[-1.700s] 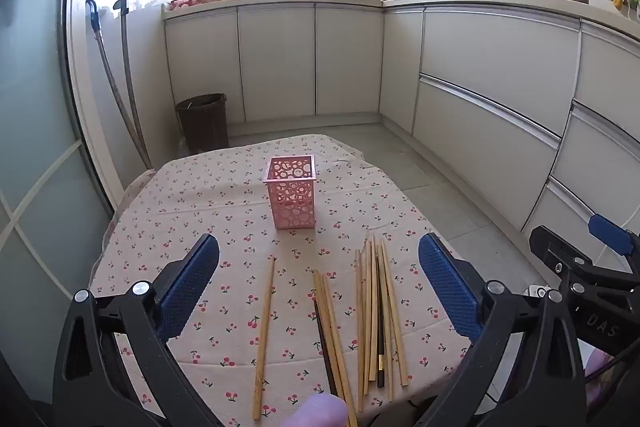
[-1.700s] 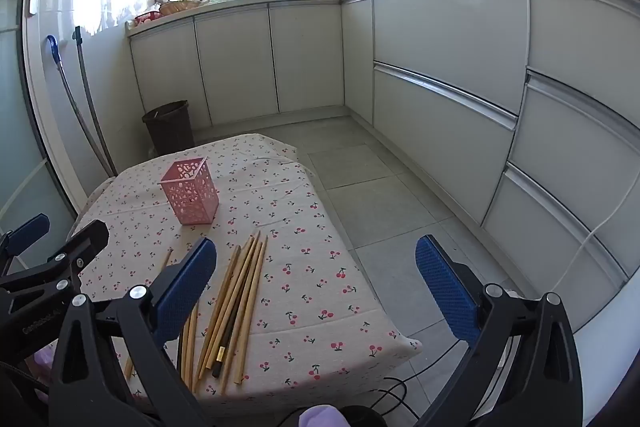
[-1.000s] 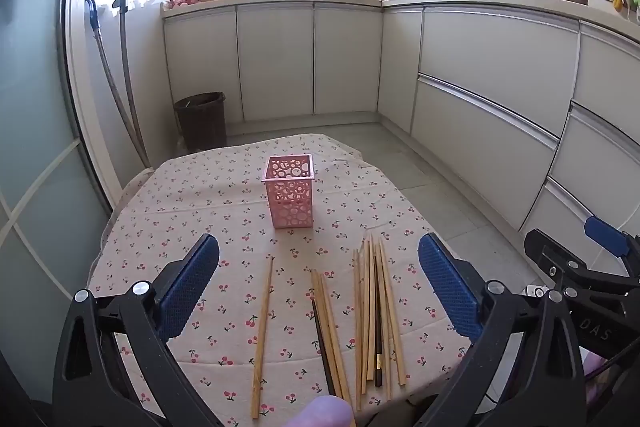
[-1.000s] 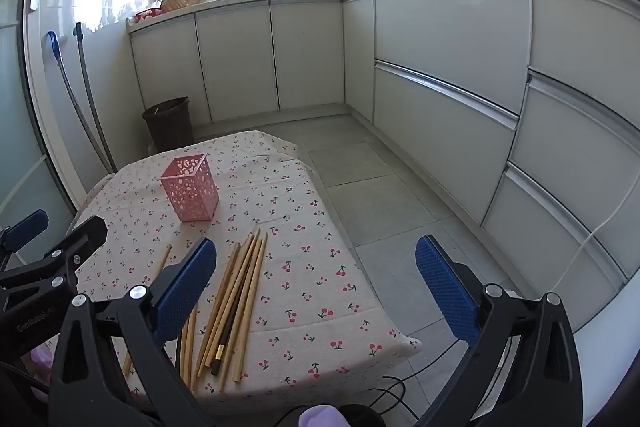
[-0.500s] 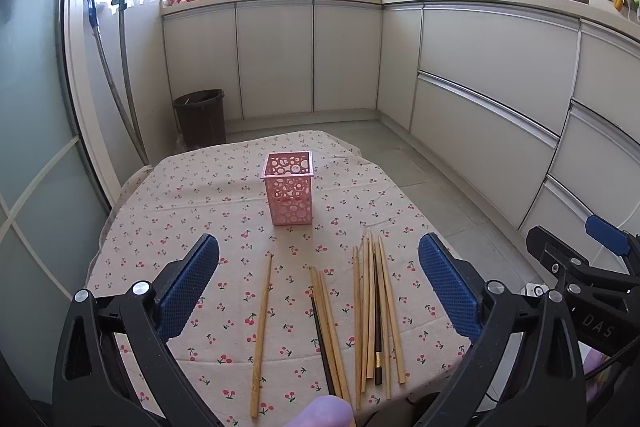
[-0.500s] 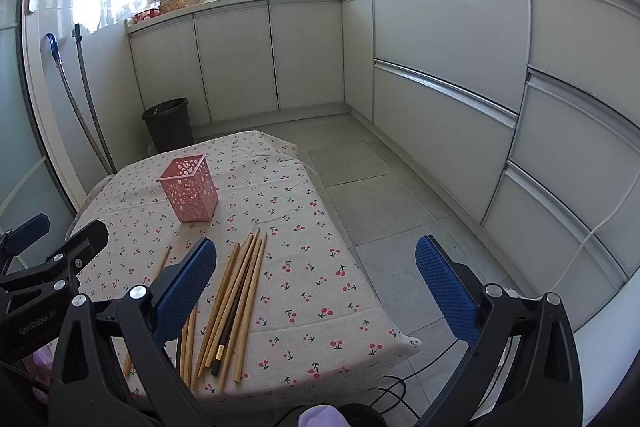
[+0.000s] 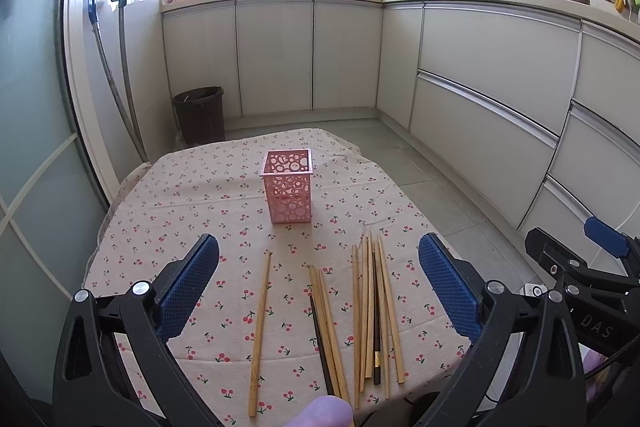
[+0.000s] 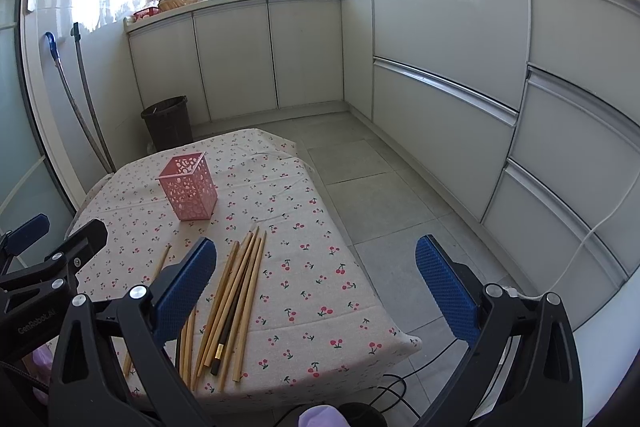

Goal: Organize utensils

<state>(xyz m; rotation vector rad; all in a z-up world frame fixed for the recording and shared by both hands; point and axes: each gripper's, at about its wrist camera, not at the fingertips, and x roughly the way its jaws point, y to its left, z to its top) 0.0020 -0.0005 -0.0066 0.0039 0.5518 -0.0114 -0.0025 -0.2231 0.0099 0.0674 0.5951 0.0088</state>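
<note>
A pink perforated holder (image 7: 287, 185) (image 8: 188, 185) stands upright and empty on a cherry-print tablecloth (image 7: 192, 211). Several wooden chopsticks (image 7: 372, 311) (image 8: 236, 299) lie loose near the table's front edge, with one dark chopstick among them and a single one (image 7: 260, 323) lying apart to the left. My left gripper (image 7: 318, 287) hovers open above the chopsticks, holding nothing. My right gripper (image 8: 316, 287) is open too, off the table's right side over the floor; it also shows at the right edge of the left wrist view.
The table's right edge (image 8: 360, 275) drops to a tiled floor with cables (image 8: 404, 383). A dark waste bin (image 7: 199, 115) stands beyond the table. White cabinets (image 7: 480, 75) run along the back and right. A glass door (image 7: 36, 147) is on the left.
Both views have shifted only slightly; the holder and chopsticks lie as before and both grippers stay open.
</note>
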